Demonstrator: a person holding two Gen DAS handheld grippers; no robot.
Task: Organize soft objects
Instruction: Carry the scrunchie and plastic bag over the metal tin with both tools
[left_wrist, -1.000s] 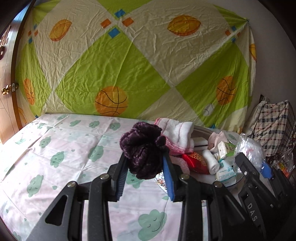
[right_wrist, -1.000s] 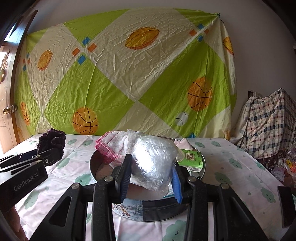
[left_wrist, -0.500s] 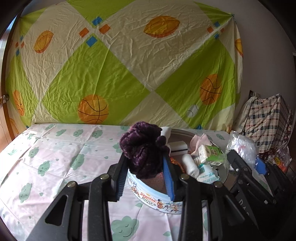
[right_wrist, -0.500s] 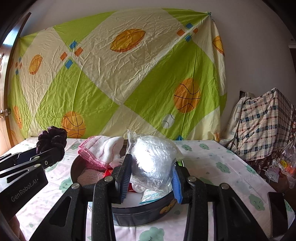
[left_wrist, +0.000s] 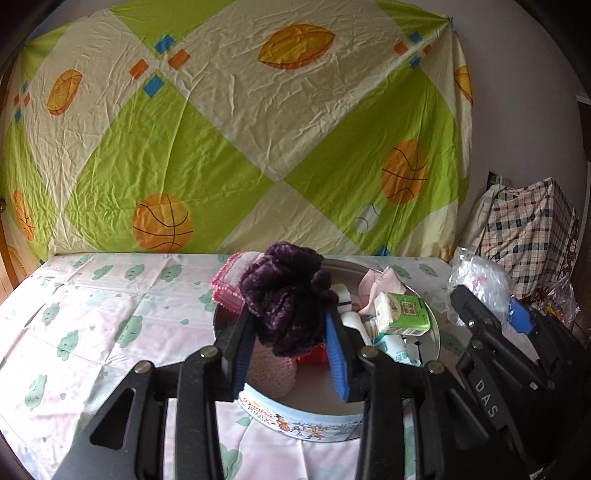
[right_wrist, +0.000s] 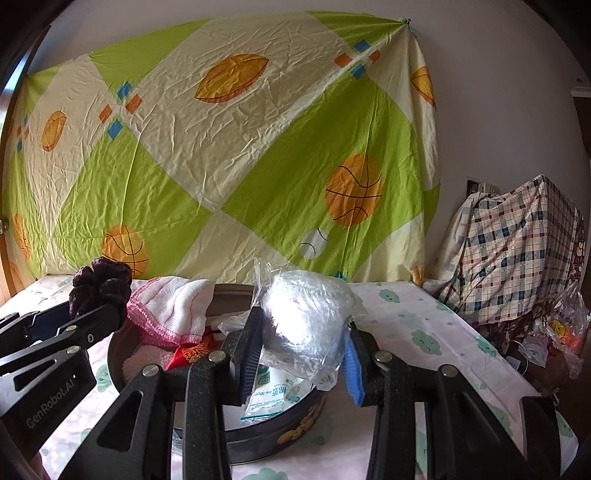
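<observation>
So the left gripper (left_wrist: 290, 328) is clamped on a fuzzy dark purple scrunchie (left_wrist: 286, 295), squeezed between its blue-padded fingers (left_wrist: 337, 354) and held up in the air right over the round cookie tin (left_wrist: 295, 419). The right gripper (right_wrist: 301, 354) has its fingers pressed onto a crinkly clear plastic bag with something white inside (right_wrist: 306, 321), also held above the tin, on its right side. The tin sits on a white tablecloth with green cloud faces (left_wrist: 92, 314) and it's pretty stuffed: a white knitted cloth with pink trim (right_wrist: 173, 310) heaped at the back left edge, a red pouch with gold print (right_wrist: 188, 352), a small green and white tissue pack (left_wrist: 402, 314), a pale pink fuzzy thing (left_wrist: 271, 369) under the scrunchie, and a flat plastic packet (right_wrist: 273, 395) under the bag. Behind it all hangs a green and cream sheet with basketballs (right_wrist: 221, 166), and a plaid cloth bundle (right_wrist: 517, 240) sits off to the right.
</observation>
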